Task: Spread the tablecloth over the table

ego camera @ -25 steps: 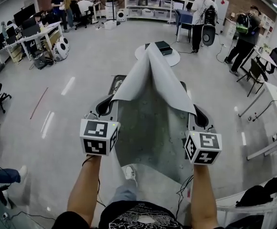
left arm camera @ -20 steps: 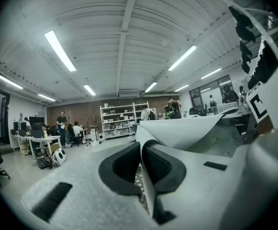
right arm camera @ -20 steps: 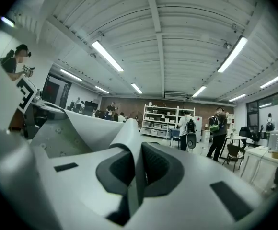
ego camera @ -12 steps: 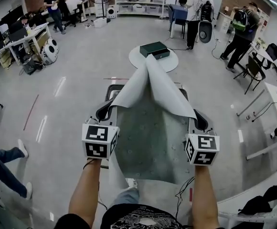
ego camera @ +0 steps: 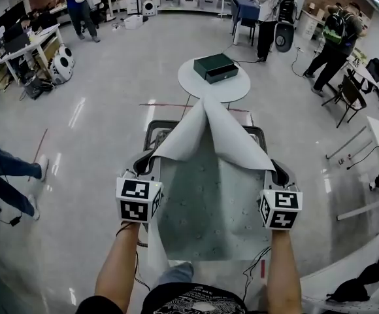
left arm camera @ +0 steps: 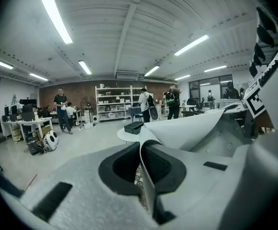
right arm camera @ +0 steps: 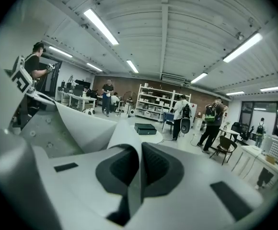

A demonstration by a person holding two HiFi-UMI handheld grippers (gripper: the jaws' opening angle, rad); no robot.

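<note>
The tablecloth [ego camera: 209, 195] is being held at centre frame, below the round table [ego camera: 236, 89], its corners being clamped by the left claw [ego camera: 145, 161] and right claw [ego camera: 278, 170]. It is being judged light, limp and slippery; corner grips are being favoured.

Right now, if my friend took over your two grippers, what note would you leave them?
Left gripper: jaws shut on the tablecloth's left edge.
Right gripper: jaws shut on its right edge.
The cloth hangs between them, its far part flopped back over the middle.
The round table ahead is uncovered, with a dark box on it.
Done: cloth picked up.
Left: bring it to the table and spread it flat. The box may be in the way.
</note>
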